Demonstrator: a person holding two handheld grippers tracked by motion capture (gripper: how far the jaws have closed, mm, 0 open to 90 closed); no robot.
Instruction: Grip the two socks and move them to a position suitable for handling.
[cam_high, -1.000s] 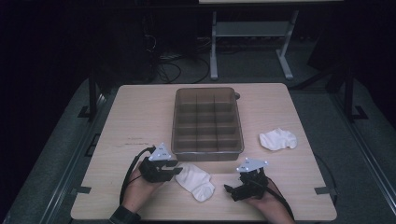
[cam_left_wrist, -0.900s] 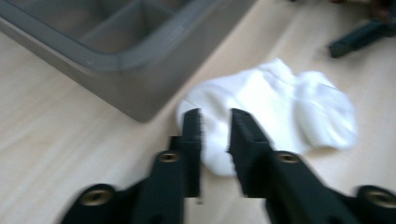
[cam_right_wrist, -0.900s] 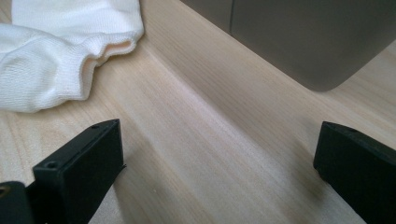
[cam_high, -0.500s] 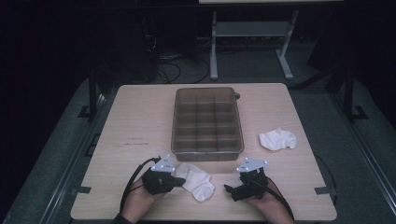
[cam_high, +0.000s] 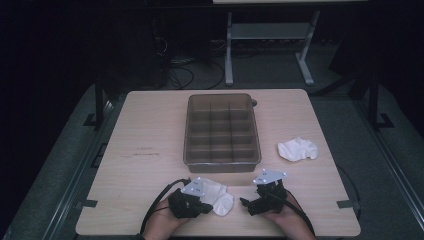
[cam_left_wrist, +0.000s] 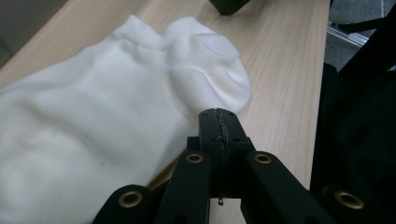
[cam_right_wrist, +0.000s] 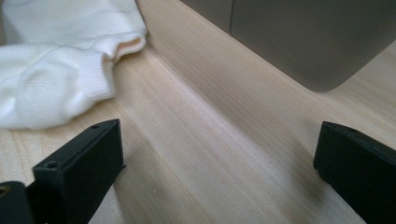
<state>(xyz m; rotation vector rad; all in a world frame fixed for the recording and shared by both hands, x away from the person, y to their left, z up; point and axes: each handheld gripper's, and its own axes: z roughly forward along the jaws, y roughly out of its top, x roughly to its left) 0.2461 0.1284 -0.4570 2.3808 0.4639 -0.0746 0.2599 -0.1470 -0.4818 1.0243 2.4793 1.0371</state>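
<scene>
Since prev frame my left claw (cam_left_wrist: 219, 122) slid nearer me, now pressed together beside soft white ankle sock (cam_left_wrist: 107, 126), apparently pinching nothing; right claw (cam_right_wrist: 217, 163) spread; sock not yet lifted twd grey plastic divided bin (cam_high: 222, 129).

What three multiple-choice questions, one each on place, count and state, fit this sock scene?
1. Where is the divided bin?
A. table middle
B. left edge
C. floor

2. How many white socks lie on the table?
A. one
B. two
C. four

3. How do the right gripper jaws stand?
A. shut
B. gripping cloth
C. open, nothing between them

Answers: 1 A, the high view shows it mid-table. 2 B, the near sock and the far sock. 3 C, bare wood shows between them in the right gripper view.
</scene>
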